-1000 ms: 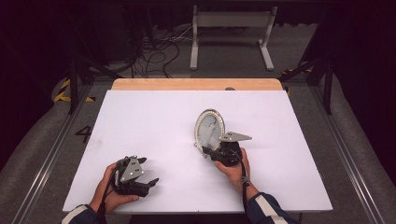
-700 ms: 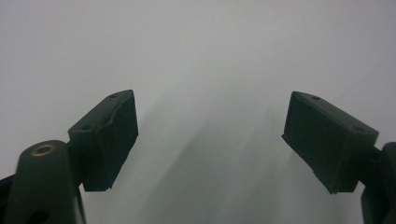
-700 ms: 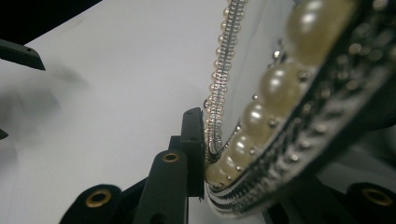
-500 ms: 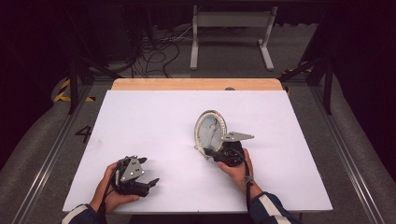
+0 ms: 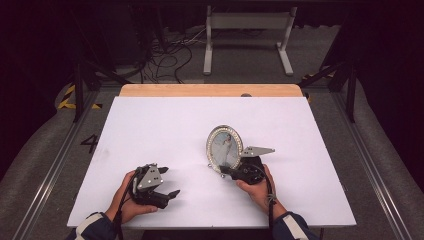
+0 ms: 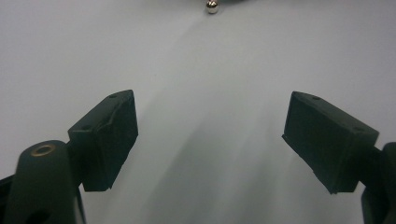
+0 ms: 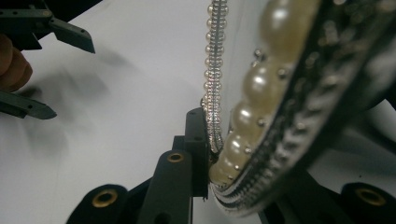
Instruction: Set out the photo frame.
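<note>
An oval picture frame [image 5: 223, 147] with a pearl-beaded rim stands upright on edge at the table's middle right, its portrait facing left. My right gripper [image 5: 227, 171] is shut on its lower rim. The right gripper view shows the jaws [image 7: 212, 158] pinching the beaded edge [image 7: 261, 93]. At the front left, my left gripper [image 5: 169, 181] rests low over the table, open, with nothing between its fingers [image 6: 210, 140]. It points toward the frame, whose small silver ball foot [image 6: 212, 6] sits ahead of it. The left gripper [image 7: 74, 79] also appears far off in the right gripper view.
The white tabletop [image 5: 165, 125] has a wooden strip [image 5: 210, 90] along its far edge. Beyond it, a white metal stand [image 5: 247, 35] and loose cables [image 5: 170, 55] sit on the floor. Metal rails [image 5: 55, 165] run along both sides.
</note>
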A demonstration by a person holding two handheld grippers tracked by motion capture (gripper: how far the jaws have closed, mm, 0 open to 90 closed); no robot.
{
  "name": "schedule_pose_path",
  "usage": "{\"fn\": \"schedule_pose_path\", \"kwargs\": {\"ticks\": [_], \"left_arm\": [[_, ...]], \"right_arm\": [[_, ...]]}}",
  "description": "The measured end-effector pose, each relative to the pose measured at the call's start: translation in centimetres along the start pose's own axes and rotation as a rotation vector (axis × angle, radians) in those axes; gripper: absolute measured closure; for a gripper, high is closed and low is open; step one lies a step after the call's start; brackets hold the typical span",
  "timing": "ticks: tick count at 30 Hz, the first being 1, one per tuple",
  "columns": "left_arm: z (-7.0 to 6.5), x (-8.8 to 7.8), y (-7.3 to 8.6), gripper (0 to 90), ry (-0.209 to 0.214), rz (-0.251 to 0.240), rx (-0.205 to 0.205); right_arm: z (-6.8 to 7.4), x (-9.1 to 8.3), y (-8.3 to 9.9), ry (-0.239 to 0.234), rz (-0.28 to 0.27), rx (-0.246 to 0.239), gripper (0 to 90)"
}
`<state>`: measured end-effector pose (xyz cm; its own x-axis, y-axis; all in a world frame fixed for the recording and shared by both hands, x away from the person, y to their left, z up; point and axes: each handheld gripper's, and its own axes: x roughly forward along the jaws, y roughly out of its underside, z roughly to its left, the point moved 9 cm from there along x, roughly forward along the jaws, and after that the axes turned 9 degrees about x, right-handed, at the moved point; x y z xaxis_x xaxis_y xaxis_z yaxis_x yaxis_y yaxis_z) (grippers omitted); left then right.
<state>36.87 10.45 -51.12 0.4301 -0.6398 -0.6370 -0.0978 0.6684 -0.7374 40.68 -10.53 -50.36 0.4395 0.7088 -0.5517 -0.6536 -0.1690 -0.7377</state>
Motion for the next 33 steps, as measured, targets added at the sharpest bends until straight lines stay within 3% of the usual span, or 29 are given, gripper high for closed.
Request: {"fn": "schedule_pose_path", "kwargs": {"ticks": [6, 11, 16, 19, 25, 28, 31, 33], "left_arm": [[1.5, 1.5, -2.5, 15.3, -0.003, -0.053, -0.029], [2.7, 3.3, -4.4, 14.5, 0.035, -0.089, -0.050], [3.1, 5.4, -6.6, 12.7, 0.063, -0.109, -0.039], [3.4, 6.4, -7.5, 12.1, 0.079, -0.109, -0.037], [3.8, 7.6, -8.9, 13.3, 0.114, -0.139, -0.059], [3.7, 8.2, -9.1, 15.4, 0.123, -0.140, -0.041], [3.3, 8.4, -9.6, 20.2, 0.158, -0.151, -0.038], [3.3, 8.5, -9.7, 24.2, 0.138, -0.142, -0.020]], "right_arm": [[-0.1, -0.6, 0.5, 0.062, 0.009, -0.030, 71.4], [0.1, -1.8, 0.4, 0.112, -0.009, -0.071, 70.3], [0.4, -3.6, -0.1, 0.152, -0.068, -0.090, 69.8], [0.4, -4.3, -0.3, 0.158, -0.117, -0.071, 70.9], [0.8, -5.2, -0.5, 0.178, -0.160, -0.080, 78.7], [0.8, -5.2, -0.5, 0.165, -0.167, -0.063, 79.2], [0.7, -5.2, -0.4, 0.157, -0.169, -0.054, 79.5], [0.7, -5.2, -0.5, 0.160, -0.168, -0.054, 79.4]]}}
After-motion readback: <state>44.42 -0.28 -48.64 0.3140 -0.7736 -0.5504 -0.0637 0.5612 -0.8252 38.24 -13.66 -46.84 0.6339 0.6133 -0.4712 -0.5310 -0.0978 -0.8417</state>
